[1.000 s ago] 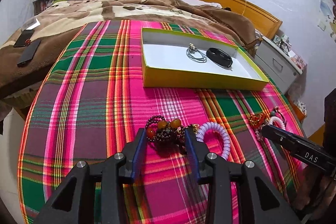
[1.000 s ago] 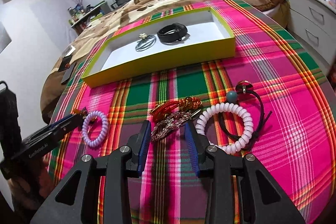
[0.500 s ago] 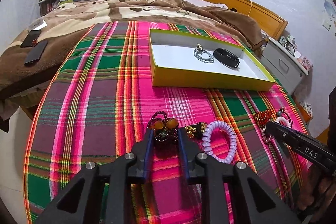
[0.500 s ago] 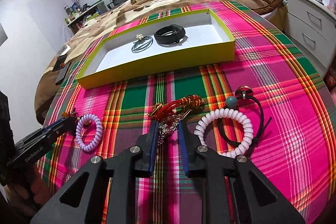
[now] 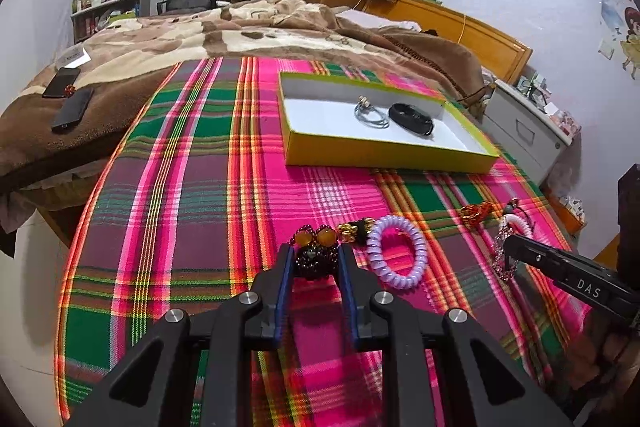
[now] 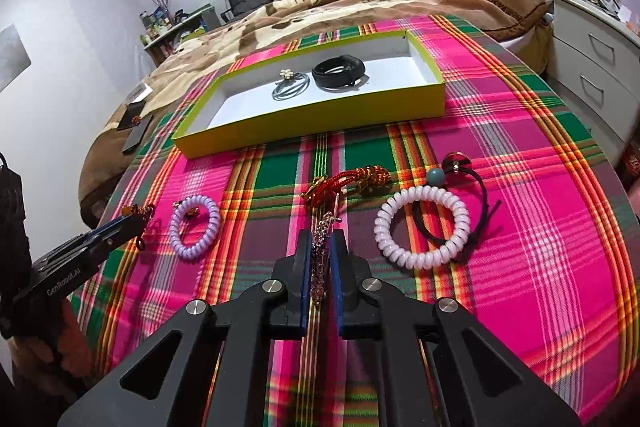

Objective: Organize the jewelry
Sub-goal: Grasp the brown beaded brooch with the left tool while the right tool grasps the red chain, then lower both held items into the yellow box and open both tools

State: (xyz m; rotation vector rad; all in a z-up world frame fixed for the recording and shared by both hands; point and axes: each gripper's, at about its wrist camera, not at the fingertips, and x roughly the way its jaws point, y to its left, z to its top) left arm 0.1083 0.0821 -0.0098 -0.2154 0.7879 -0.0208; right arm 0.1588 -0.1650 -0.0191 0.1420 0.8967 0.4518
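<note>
A dark garnet-coloured beaded bracelet with two amber beads point(image 5: 314, 253) is gripped between the blue-padded fingers of the left tool point(image 5: 314, 261), seen in the left wrist view low over the pink, green and orange plaid cloth of the tabletop point(image 5: 192, 187). Whether the bracelet is clear of the cloth cannot be told. Just to its right a small gold and black trinket point(image 5: 354, 230) touches a lilac spiral plastic hair tie point(image 5: 396, 251), which lies flat on the cloth.

In the right wrist view a thin sparkling rhinestone chain point(image 6: 320, 255) is clamped between the nearly closed fingers of the right tool point(image 6: 320, 267), its far end reaching out toward a red braided cord bracelet with gold knots point(image 6: 352, 181) lying on the cloth just beyond. To the right a white spiral plastic hair tie point(image 6: 422, 221) lies across a black elastic hair band with a teal bead point(image 6: 468, 195), the two overlapping.

Further back a shallow yellow-green cardboard box with a white floor point(image 6: 280, 131) is set on the tabletop. Inside it, side by side near the middle, a grey wire hair loop with a pale flower charm point(image 6: 291, 85) and a black wristband point(image 6: 339, 71) are placed. Behind the tabletop a brown and cream blanket point(image 5: 224, 35) is spread over a bed.
</note>
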